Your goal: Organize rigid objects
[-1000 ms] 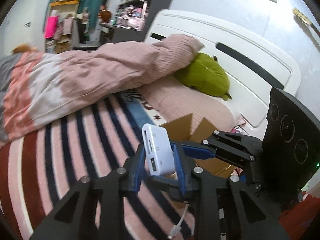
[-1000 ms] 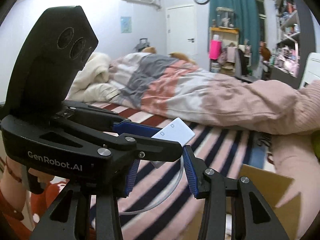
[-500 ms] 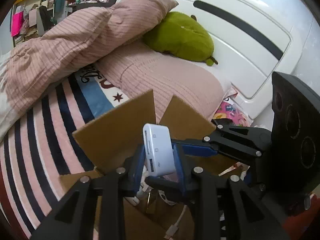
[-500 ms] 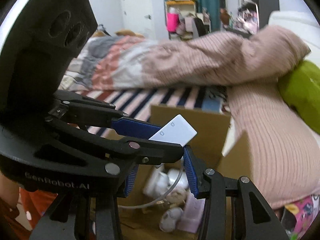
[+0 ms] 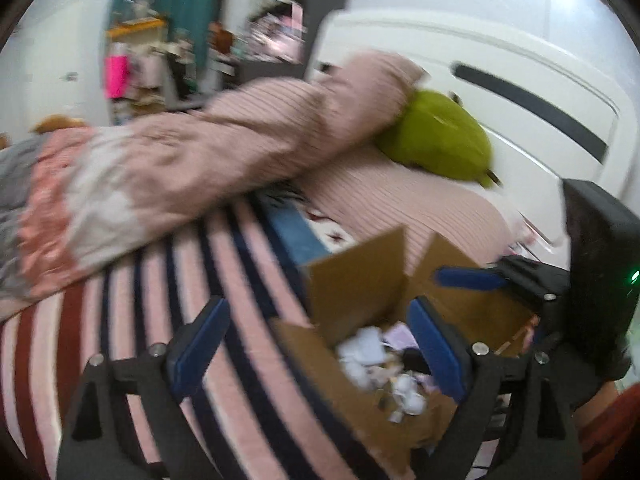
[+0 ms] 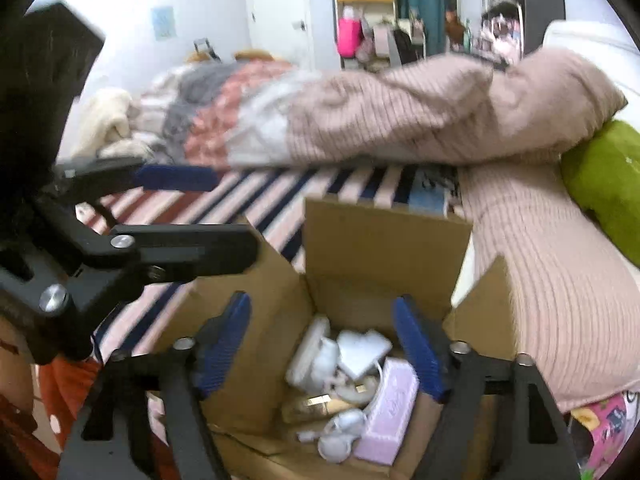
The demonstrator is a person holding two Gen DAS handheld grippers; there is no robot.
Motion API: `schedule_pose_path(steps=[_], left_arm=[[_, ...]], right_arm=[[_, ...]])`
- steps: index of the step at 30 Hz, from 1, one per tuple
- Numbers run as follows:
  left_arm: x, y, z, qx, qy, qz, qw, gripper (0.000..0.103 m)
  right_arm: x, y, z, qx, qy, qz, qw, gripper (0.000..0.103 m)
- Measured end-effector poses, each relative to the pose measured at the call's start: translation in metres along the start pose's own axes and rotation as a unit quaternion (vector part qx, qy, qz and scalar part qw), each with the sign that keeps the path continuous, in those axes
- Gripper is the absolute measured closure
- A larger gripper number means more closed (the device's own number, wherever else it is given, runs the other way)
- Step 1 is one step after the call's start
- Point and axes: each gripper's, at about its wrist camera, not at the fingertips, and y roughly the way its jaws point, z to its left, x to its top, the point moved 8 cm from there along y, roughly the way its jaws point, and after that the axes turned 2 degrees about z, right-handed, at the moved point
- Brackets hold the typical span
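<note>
**Both grippers wide and empty above the open box**

The bed (image 5: 248,352) with its striped sheet filled most of both views, a pink ribbed duvet (image 6: 420,120) heaped across it and a green plush toy (image 5: 440,136) lying against the white headboard (image 5: 520,60). At the bed's edge stood the open cardboard box (image 6: 380,240), flaps raised.

The left gripper (image 5: 320,344) pointed downward over the box's near-left corner; its jaws had just been opening and stood wide with nothing between them. The right gripper (image 6: 324,344) tilted down directly above the box's opening; its jaws had also just been opening and were spread wide, empty.

Inside the box, below and between the right gripper's blue pads (image 6: 416,344), lay the white adapter (image 6: 364,346) with its cable, resting on other white chargers (image 6: 316,360). Just beside them, toward the right pad, lay a lilac rectangular case (image 6: 390,416). In the left view the box's contents were blurred into pale shapes.
</note>
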Motion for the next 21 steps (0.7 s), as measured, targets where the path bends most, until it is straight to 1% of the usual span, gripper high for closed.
schedule_pose_path(steps=[2, 4, 5, 6, 8, 13, 21], left_arm=[[-0.005, -0.018, 0.018, 0.035, -0.022, -0.017, 0.999, 0.014], [-0.011, -0.033, 0.036, 0.067, -0.039, -0.032, 0.9964, 0.013], [-0.015, -0.04, 0.045, 0.083, -0.048, -0.039, 0.9946, 0.013], [-0.018, -0.046, 0.054, 0.096, -0.057, -0.044, 0.9927, 0.013], [-0.027, -0.057, 0.071, 0.119, -0.076, -0.051, 0.9886, 0.013], [-0.043, -0.069, 0.099, 0.143, -0.105, -0.051, 0.9829, 0.013], [-0.05, -0.074, 0.105, 0.152, -0.108, -0.055, 0.9809, 0.013]], right_arm=[[0.009, -0.01, 0.006, 0.015, -0.004, -0.032, 0.999, 0.009], [0.015, -0.019, 0.011, 0.023, -0.006, -0.061, 0.998, 0.006], [0.018, -0.023, 0.012, 0.018, -0.007, -0.077, 0.997, 0.006], [0.02, -0.026, 0.015, 0.013, -0.011, -0.088, 0.996, 0.006], [0.024, -0.025, 0.021, 0.013, -0.02, -0.097, 0.995, 0.002], [0.024, -0.025, 0.033, 0.043, -0.019, -0.109, 0.993, 0.001], [0.023, -0.023, 0.038, 0.039, -0.019, -0.113, 0.993, 0.001]])
